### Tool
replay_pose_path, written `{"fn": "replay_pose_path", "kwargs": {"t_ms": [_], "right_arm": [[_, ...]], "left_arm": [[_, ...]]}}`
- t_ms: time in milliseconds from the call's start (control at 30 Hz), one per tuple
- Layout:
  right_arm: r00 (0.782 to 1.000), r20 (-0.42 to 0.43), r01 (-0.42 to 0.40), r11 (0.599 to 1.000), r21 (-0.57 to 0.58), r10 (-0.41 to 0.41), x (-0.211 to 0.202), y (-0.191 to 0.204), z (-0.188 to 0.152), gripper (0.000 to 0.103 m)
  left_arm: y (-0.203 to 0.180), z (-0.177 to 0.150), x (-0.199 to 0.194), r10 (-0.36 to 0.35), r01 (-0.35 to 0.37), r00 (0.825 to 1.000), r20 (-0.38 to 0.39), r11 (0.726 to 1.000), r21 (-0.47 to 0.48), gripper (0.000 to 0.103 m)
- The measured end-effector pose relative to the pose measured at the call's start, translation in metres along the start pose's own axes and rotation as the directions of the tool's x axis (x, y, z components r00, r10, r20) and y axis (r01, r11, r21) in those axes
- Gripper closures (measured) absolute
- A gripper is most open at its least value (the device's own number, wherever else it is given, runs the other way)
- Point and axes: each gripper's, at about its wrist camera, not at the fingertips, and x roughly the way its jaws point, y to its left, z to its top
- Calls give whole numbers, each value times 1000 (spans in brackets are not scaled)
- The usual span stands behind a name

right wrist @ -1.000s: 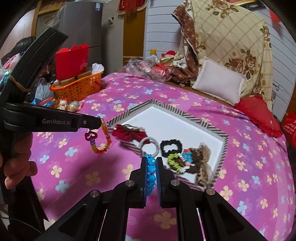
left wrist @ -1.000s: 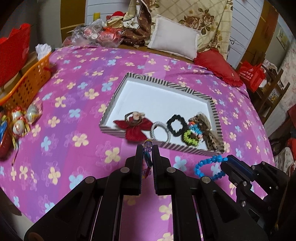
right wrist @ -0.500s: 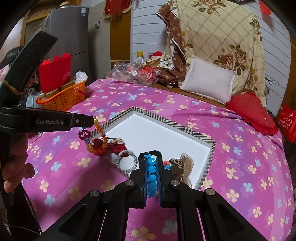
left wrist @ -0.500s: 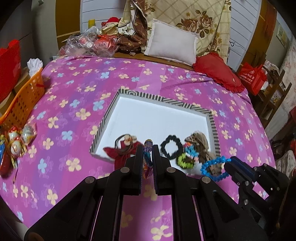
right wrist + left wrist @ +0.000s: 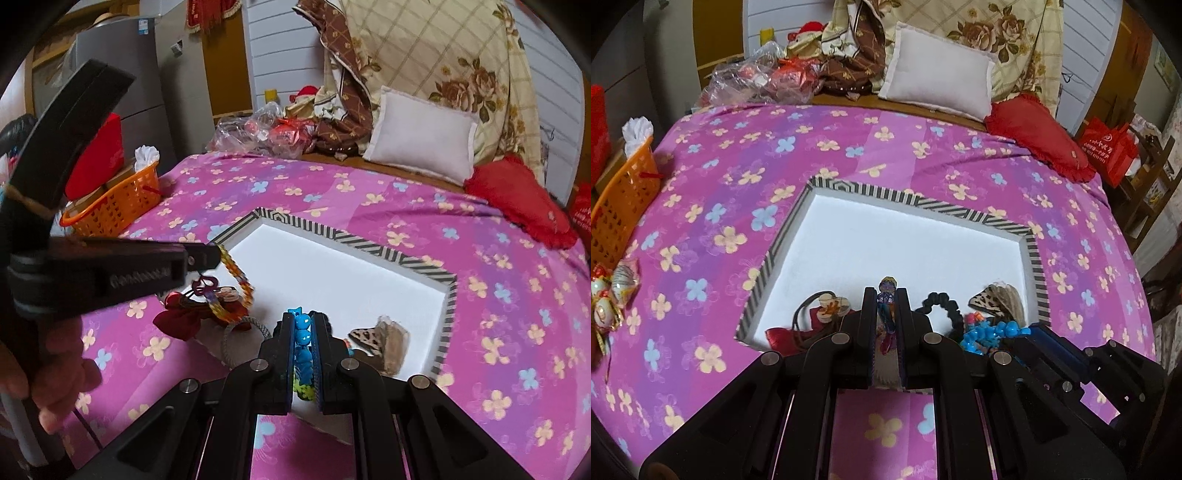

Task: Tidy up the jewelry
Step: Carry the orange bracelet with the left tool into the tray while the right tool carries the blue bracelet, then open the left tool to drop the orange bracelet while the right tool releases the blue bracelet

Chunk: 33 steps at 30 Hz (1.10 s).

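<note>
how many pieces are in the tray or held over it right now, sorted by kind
Beaded bracelets, held in grippers: 2 – multicolour bracelet in the left gripper, blue bracelet in the right gripper
Hair ties and scrunchies lying in the striped tray: 5 – red bow tie, grey ring, black scrunchie, leopard scrunchie, green one
Total: 7

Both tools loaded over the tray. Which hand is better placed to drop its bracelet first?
Probably left. The left tool holds the multicolour bracelet, whose loop hangs over bare white tray floor. The right tool grips the blue bracelet near the tray's front edge, above the hair ties already there.
</note>
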Motion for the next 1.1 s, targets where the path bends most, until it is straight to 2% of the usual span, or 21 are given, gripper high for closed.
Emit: {"fn": "replay_pose_path", "kwargs": {"t_ms": [233,467,700,900,933,967,1033,1067,1100], "right_arm": [[998,-46,-26,996,80,30,32,-17,-8,95],[996,-91,5,990,141,8,52,-38,-22,95],[991,-134,31,989,145,-11,71,-43,-34,95],[992,-126,45,991,123,-29,70,-40,-37,95],[991,-126,48,991,121,-33,69,-40,-37,89],[991,-127,54,991,124,-38,67,-40,-37,74],[994,-107,43,989,142,-28,60,-42,-38,60],[995,-96,42,988,149,-27,55,-43,-38,60],[995,-89,47,988,150,-33,51,-42,-38,60]], "left_arm": [[12,-11,35,38,-39,998,-59,999,-16,95],[22,-18,51,71,-72,994,-78,997,-20,95],[27,-27,68,104,-106,990,-99,994,-13,95],[29,-31,72,136,-136,987,-90,991,-2,95],[30,-31,70,133,-134,988,-84,991,-3,95],[31,-32,69,129,-130,989,-78,991,-7,95],[32,-34,64,123,-124,990,-71,992,-9,91],[32,-34,61,120,-121,990,-66,993,-7,87],[31,-35,58,117,-117,991,-60,993,-5,76]]}}
